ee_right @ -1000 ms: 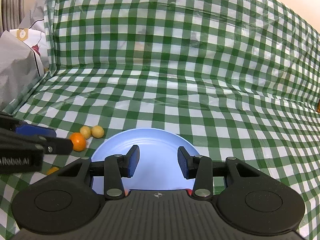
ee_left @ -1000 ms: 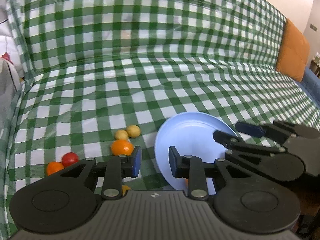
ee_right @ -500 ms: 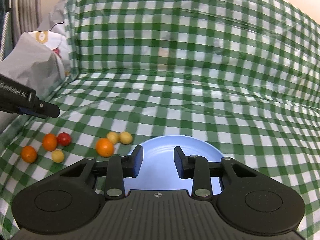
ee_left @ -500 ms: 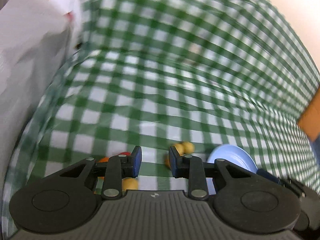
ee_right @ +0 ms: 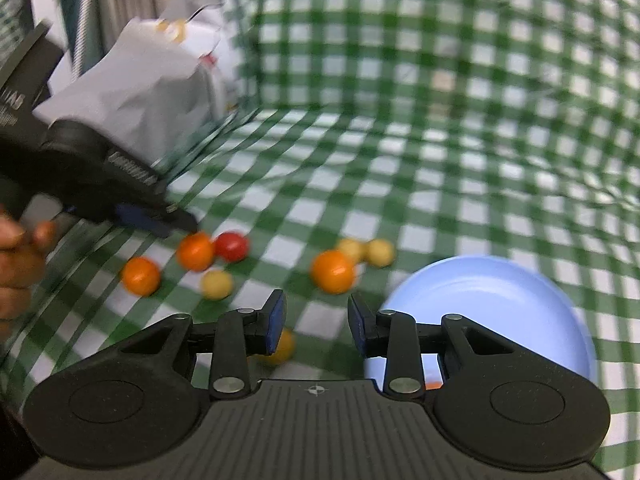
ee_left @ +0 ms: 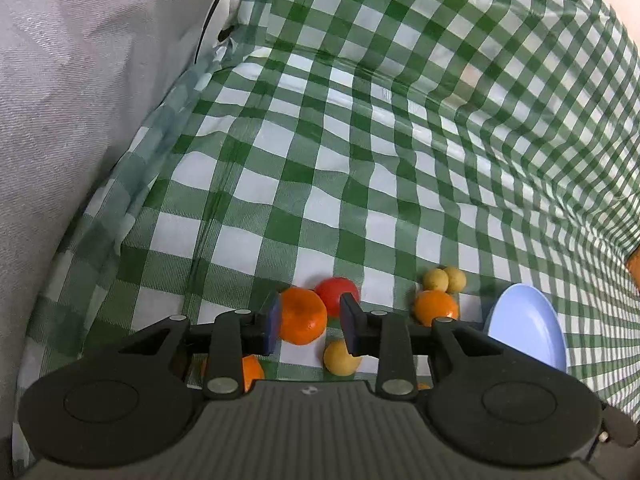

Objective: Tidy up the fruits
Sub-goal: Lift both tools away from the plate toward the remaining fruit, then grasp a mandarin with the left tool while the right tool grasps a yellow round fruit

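Your left gripper [ee_left: 308, 322] hangs over the fruit cluster on the green-checked cloth [ee_left: 360, 140], pointing steeply down. Its jaws have just been opening, and an orange [ee_left: 302, 316] now sits in the gap — it looks to touch the left pad while the right pad stands clear of it, so the jaws are parted around it and not gripping. A red fruit [ee_left: 338, 294] lies just behind that orange, touching it as far as the view shows. A small yellow fruit [ee_left: 338, 358] lies below the right finger, and a second orange [ee_left: 252, 372] peeks out under the left finger. Further right, a third orange [ee_left: 435, 308] sits against two small yellow fruits [ee_left: 444, 279], and the blue plate [ee_left: 528, 328] lies just beyond them. A pale grey bag [ee_left: 80, 100] fills the left side.

Your right gripper [ee_right: 316, 322] hovers at the plate's [ee_right: 492, 300] left edge with its jaws slightly apart and nothing between the pads. That view is blurred. A yellowish fruit [ee_right: 282, 348] lies partly hidden behind its left finger, and a bit of orange [ee_right: 431, 385] shows on the plate under its right finger — too little to say what it is. In the same view your left gripper [ee_right: 176, 222] reaches in from the left, its tips at the orange beside the red fruit [ee_right: 232, 246], with your hand [ee_right: 18, 256] on its handle.
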`<state>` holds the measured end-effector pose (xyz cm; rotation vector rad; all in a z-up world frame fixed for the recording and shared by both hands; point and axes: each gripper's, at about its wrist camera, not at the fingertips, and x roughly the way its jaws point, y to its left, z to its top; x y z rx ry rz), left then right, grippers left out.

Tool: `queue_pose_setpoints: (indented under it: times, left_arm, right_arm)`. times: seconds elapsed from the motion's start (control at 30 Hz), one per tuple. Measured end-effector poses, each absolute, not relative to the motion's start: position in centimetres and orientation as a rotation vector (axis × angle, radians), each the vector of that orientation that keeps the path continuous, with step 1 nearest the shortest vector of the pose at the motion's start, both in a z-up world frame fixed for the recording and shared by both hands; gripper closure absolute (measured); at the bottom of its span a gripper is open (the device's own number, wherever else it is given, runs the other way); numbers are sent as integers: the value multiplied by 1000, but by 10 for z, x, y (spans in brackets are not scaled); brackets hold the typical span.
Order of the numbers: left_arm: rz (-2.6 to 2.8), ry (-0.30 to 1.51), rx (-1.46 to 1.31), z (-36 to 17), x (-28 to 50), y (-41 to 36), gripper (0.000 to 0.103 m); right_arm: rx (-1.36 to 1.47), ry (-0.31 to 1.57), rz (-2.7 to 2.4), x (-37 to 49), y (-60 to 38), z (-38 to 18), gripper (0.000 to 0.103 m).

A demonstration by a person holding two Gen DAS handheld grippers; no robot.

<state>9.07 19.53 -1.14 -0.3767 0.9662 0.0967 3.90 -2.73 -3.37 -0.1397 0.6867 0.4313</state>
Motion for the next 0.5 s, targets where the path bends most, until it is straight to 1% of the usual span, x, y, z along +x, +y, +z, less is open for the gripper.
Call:
queue_pose_setpoints:
  times: [0.1, 0.27, 0.33, 0.37, 0.4, 0.5]
  left_arm:
    - [108, 978, -375, -15, 96, 193, 52]
    - [136, 1022, -343, -25, 107, 184, 47]
    - [157, 1050, -313, -30, 110, 181, 47]
    - [167, 1063, -303, -33, 111, 180, 47]
    - [170, 1069, -306, -34, 111, 179, 47]
    - [166, 1066, -316, -35, 112, 178, 47]
  right_arm:
    - [-196, 711, 460, 38, -8, -43, 67]
    - [-230, 755, 453, 44, 7, -56, 67]
    - [-225, 777, 450, 49, 9, -60, 66]
    - [-230, 780, 445, 50, 11, -61, 64]
    - [-236, 782, 441, 51, 12, -62, 61]
    - [-242, 797, 421, 55, 13, -66, 59]
